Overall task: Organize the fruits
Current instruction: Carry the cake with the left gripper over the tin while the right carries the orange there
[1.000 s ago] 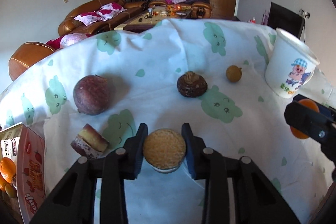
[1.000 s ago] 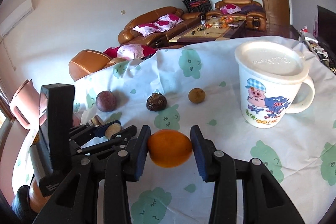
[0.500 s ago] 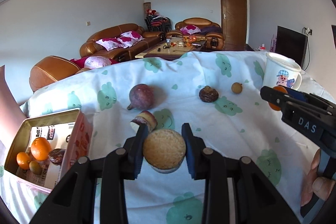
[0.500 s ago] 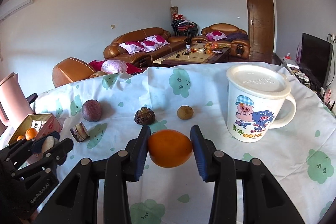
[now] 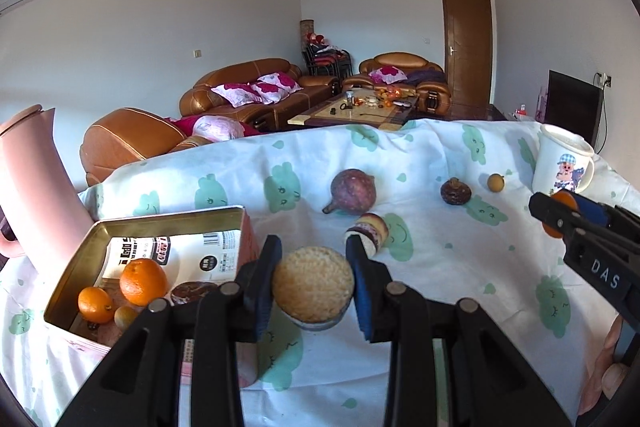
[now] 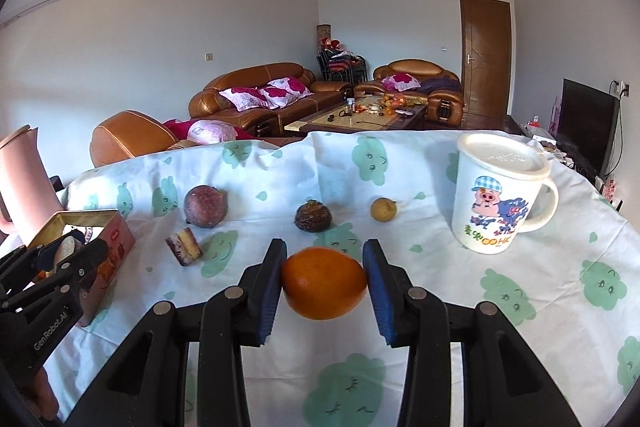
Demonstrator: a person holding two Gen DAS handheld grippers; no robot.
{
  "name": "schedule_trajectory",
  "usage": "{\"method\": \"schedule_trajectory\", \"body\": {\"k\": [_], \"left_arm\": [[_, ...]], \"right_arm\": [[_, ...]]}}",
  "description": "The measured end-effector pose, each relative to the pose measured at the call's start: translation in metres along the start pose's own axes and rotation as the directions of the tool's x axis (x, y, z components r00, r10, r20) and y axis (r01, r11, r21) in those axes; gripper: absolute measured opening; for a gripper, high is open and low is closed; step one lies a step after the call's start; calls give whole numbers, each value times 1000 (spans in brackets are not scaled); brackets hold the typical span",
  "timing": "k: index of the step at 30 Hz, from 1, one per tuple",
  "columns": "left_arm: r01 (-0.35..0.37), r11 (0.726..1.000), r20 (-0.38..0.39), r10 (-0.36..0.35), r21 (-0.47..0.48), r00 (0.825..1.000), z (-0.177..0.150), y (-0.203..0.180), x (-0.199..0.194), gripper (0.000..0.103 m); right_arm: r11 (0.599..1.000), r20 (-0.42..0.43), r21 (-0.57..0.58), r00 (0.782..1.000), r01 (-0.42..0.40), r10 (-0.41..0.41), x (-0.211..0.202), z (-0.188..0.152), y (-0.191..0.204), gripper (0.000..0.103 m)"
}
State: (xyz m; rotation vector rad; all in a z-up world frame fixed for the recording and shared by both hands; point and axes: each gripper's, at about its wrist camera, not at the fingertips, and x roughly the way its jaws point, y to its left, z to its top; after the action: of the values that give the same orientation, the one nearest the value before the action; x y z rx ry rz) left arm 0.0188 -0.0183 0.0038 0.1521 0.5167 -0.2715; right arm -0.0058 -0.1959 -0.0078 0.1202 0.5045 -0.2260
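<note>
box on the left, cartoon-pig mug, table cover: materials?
Box: likely tin; thin gold glossy inner walls, printed red outside. Mug: looks like glazed ceramic or melamine, glossy white with printed pig; the flat lid seems plastic. Table cover: thin matte printed cloth or nonwoven, creased and draping.

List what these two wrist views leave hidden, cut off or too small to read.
- Tin box floor, left wrist view: its near wall hides part of the contents beside the oranges.
- Tin box, right wrist view: the left gripper covers the inside.
- Round tan piece in the left gripper: underside hidden, kind unclear.
- Right gripper, left wrist view: its orange mostly covered by the fingers.
- Pink jug: cut by the left edge.
- Coffee table clutter: too small.
</note>
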Motion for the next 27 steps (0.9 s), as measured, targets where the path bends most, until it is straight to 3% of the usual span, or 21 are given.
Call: {"method": "schedule_trajectory", "body": {"k": [11, 19, 27], "left_arm": [[-101, 991, 22, 103, -86, 994, 6, 79, -1, 35], [-203, 962, -30, 201, -180, 979, 7, 155, 13, 35], [-288, 933, -107, 270, -218, 957, 1, 196, 34, 35]], "right_arm": [[987, 10, -15, 987, -161, 161, -3, 10, 94, 42], [963, 3, -60, 965, -262, 263, 8, 17, 175, 42], [945, -47, -46, 946, -322, 320, 40, 21, 231, 42]]}}
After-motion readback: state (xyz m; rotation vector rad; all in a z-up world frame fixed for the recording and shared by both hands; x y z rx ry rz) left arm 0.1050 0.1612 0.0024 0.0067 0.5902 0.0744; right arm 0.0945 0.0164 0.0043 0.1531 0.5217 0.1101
